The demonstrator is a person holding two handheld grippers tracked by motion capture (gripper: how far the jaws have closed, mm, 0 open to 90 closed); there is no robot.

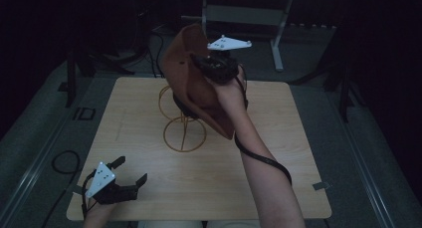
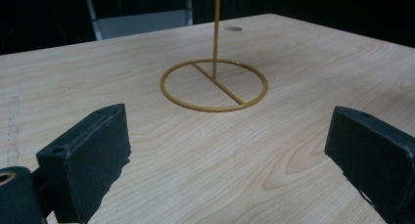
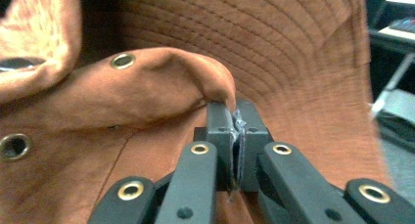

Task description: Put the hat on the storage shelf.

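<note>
while right gripper (image 3: 234,136) jaws pinch brown hat (image 3: 303,62) | left gripper (image 2: 230,150) jaws wide — no writing legible

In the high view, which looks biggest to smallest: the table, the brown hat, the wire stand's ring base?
1. Table, by far the largest.
2. Hat, though it is held up nearer the camera, which enlarges it.
3. Ring base, the smallest.

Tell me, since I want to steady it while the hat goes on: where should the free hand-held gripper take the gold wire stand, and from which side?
Probably the upright rod, low down, from the near-left side where the left hand-held gripper waits open. The rod is thin and vertical; the flat ring base lies flush on the table.
</note>
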